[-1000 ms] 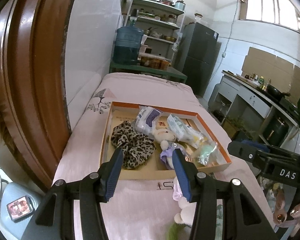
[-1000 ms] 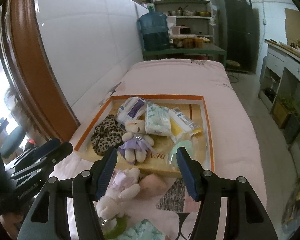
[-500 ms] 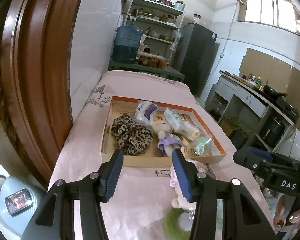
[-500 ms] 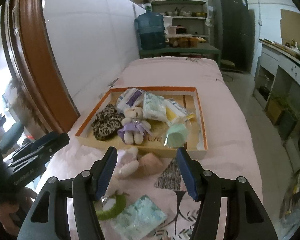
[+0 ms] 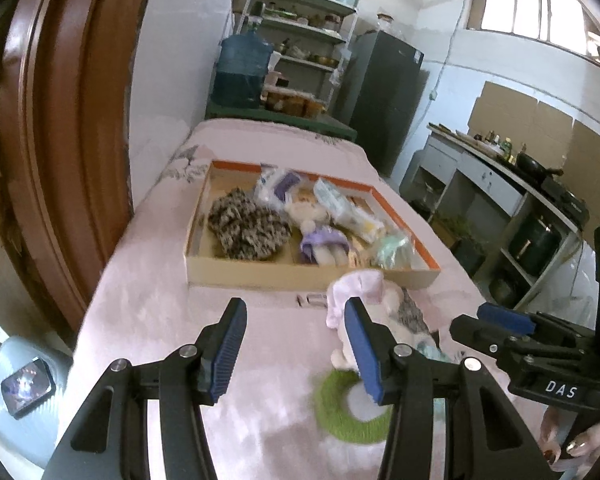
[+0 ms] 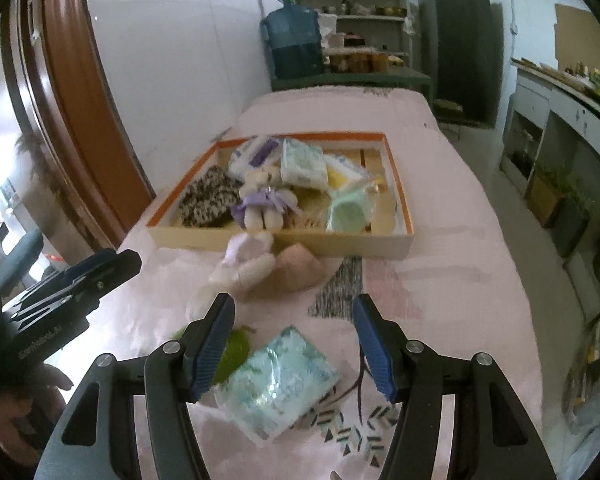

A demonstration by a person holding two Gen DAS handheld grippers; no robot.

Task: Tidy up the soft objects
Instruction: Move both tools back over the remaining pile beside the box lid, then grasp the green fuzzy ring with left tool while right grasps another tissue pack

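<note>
An orange-rimmed cardboard box (image 5: 236,276) (image 6: 284,243) on the pink bed holds a leopard-print cloth (image 5: 246,226) (image 6: 210,198), a small bear in purple (image 5: 322,240) (image 6: 262,206), tissue packs (image 6: 302,158) and a mint packet (image 6: 348,212). In front of it lie a white plush with pink cloth (image 5: 360,290) (image 6: 246,258), a pink soft lump (image 6: 298,266), a green ring (image 5: 346,412) and a mint tissue pack (image 6: 278,378). My left gripper (image 5: 296,350) is open above the bedcover. My right gripper (image 6: 294,346) is open above the tissue pack.
A brown door frame (image 5: 60,140) stands at the left. A water jug (image 5: 242,68), shelves (image 5: 300,32) and a fridge (image 5: 384,100) stand beyond the bed. A kitchen counter (image 5: 500,184) runs along the right. A phone (image 5: 28,386) lies low at the left.
Both grippers have pulled back from the box and risen, so the loose toys and the tissue pack in front of it have come into view. Both stay open.
</note>
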